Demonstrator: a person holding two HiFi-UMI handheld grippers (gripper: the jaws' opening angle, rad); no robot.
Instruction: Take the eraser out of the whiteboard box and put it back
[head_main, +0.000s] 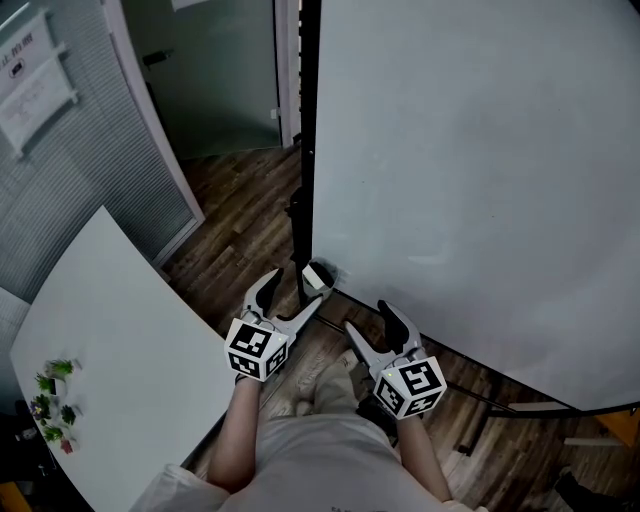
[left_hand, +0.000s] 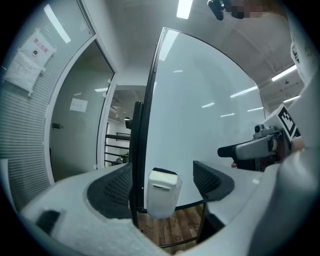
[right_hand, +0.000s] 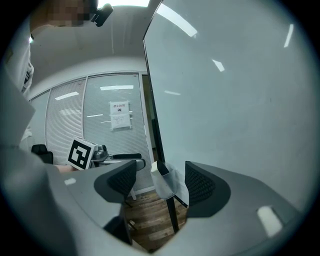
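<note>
- Left gripper (head_main: 296, 292) and right gripper (head_main: 368, 318) — both with jaws spread, grasping nothing.
- Eraser (right_hand: 158, 167) — a pale block with a dark face, its top poking out of the whiteboard box (left_hand: 161, 195).
- The white box hangs at the lower corner of the whiteboard (head_main: 470, 180), just ahead of the left jaws.

**Both Grippers Open, Side by Side**

The left gripper (head_main: 293, 293) and right gripper (head_main: 369, 322) point forward, roughly level and near each other (marker cubes face the head camera). Both sets of jaws stand wide apart. The left forearm (head_main: 235, 435) and right forearm (head_main: 428, 462) reach forward from the body.
</note>
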